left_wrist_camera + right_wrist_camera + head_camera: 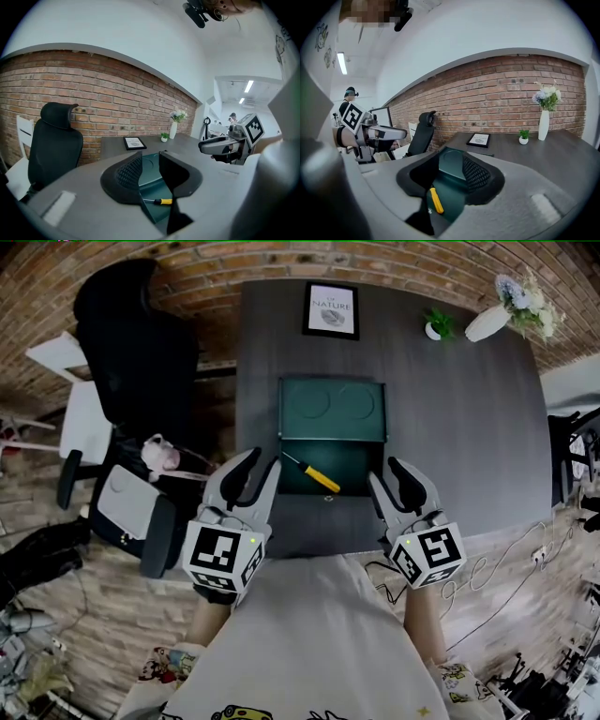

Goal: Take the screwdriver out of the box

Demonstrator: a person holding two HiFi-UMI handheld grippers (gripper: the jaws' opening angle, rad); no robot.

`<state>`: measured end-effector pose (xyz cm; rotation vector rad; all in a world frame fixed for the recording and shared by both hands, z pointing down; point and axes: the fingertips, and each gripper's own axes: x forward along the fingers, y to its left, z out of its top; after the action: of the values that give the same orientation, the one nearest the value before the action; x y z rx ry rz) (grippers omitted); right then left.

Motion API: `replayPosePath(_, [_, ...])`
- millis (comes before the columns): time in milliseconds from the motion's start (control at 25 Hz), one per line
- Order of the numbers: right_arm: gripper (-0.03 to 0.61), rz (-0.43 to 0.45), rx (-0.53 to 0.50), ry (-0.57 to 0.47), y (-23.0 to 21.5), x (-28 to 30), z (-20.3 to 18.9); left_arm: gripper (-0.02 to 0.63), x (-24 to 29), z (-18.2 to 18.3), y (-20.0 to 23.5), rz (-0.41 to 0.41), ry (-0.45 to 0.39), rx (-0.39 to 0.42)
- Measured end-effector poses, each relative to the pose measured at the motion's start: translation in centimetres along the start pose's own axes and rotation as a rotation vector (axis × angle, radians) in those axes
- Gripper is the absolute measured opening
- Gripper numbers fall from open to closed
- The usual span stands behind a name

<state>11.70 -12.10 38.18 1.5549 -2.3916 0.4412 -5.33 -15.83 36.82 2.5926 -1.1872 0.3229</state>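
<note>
Screwdriver [314,474] lies flat in the open box [361,470], just ahead of and between the left tool [264,460] and right tool [384,472], both spread open and empty. A jaw may clip the box wall and shove it, or the slim handle may roll aside.

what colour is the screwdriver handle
Yellow. The screwdriver handle shows best in the right gripper view.
</note>
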Motion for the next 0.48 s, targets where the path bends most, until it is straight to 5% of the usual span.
replayPosePath(480, [0.152, 0.072, 0.022, 0.078, 1.6, 2.6, -2.6, 0.112, 0.2, -1.9, -0.3, -0.009, 0.034, -0.025])
